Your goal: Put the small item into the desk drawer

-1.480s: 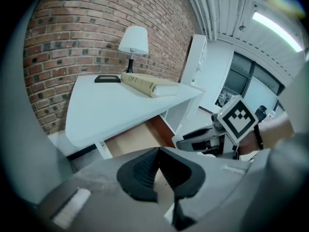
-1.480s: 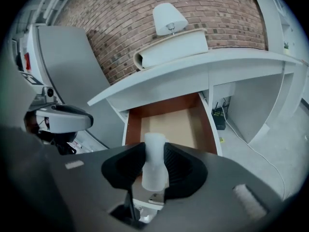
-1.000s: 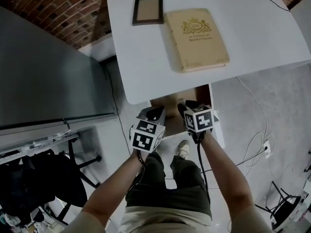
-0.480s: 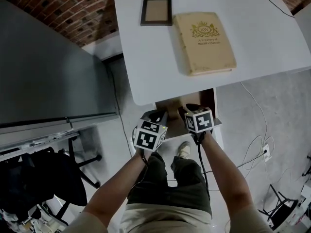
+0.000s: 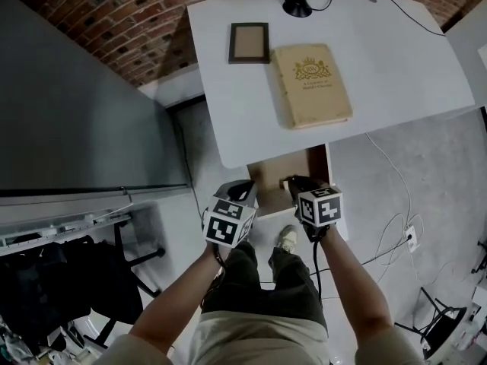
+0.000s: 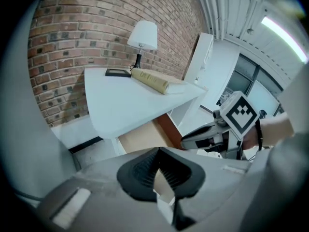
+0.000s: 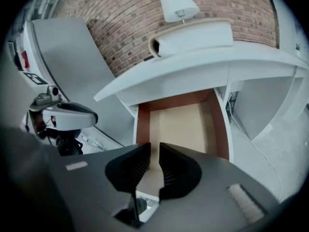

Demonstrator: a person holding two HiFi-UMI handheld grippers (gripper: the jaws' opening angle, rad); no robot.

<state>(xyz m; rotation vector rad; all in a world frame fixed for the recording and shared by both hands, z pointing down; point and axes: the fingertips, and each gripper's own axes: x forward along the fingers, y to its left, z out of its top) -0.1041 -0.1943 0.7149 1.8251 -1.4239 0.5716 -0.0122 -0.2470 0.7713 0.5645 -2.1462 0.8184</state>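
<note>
The desk drawer (image 5: 272, 179) stands pulled out under the white desk (image 5: 396, 67), showing a bare tan bottom (image 7: 181, 124) and brown side walls. No small item shows in it or in either gripper. My right gripper (image 5: 294, 183) hovers just over the drawer's front edge. Its jaws (image 7: 154, 149) are closing, with a narrow gap left and nothing between them. My left gripper (image 5: 245, 187) is at the drawer's left front corner. Its pads (image 6: 145, 166) meet at the tips and hold nothing. From each gripper view the other gripper is visible: the right gripper (image 6: 207, 138), the left gripper (image 7: 63, 112).
On the desk lie a tan book (image 5: 312, 86), a small picture frame (image 5: 249, 42) and a lamp base (image 5: 297, 6). A tall grey panel (image 5: 76, 112) stands to the left. Cables (image 5: 396, 230) trail on the floor to the right. The person's shoe (image 5: 286, 239) is below the drawer.
The head view has pulled back, so the desk looks smaller and farther up. Both grippers have dropped slightly in view, toward the drawer's front edge.
</note>
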